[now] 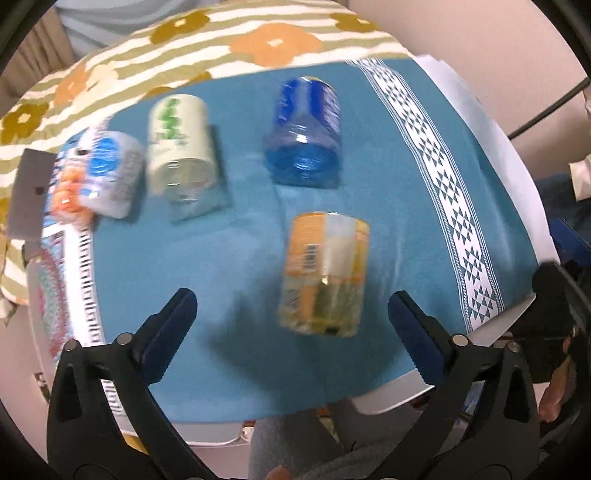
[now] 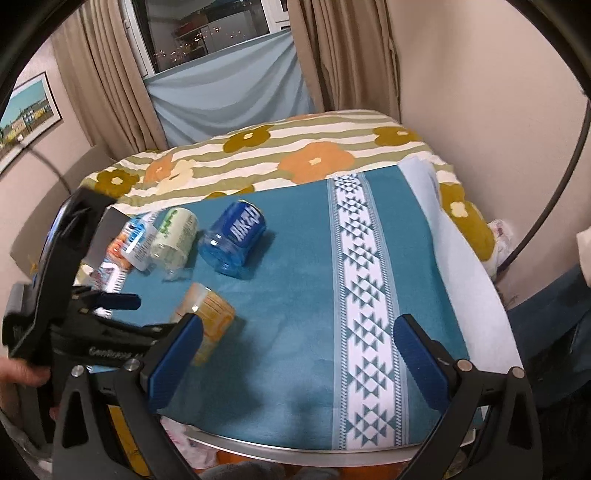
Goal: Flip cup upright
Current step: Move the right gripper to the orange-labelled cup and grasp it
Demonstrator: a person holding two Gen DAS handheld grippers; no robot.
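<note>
Several plastic cups lie on their sides on a teal cloth (image 1: 229, 258). An orange-yellow cup (image 1: 325, 273) lies nearest, just ahead of my open, empty left gripper (image 1: 291, 306). Farther back lie a blue cup (image 1: 304, 133), a pale green cup (image 1: 181, 147) and a white-blue-orange cup (image 1: 98, 173). In the right wrist view the orange cup (image 2: 210, 314) sits partly behind my left finger, with the blue cup (image 2: 236, 236) and green cup (image 2: 173, 236) beyond. My right gripper (image 2: 299, 332) is open and empty above the cloth (image 2: 295, 295). The left gripper's body (image 2: 74, 295) shows at the left.
A white patterned band (image 2: 362, 295) runs across the cloth. A flowered striped blanket (image 2: 258, 155) lies behind the table. Printed packaging (image 1: 70, 280) sits at the table's left edge. Curtains and a window (image 2: 207, 29) are at the back, a wall to the right.
</note>
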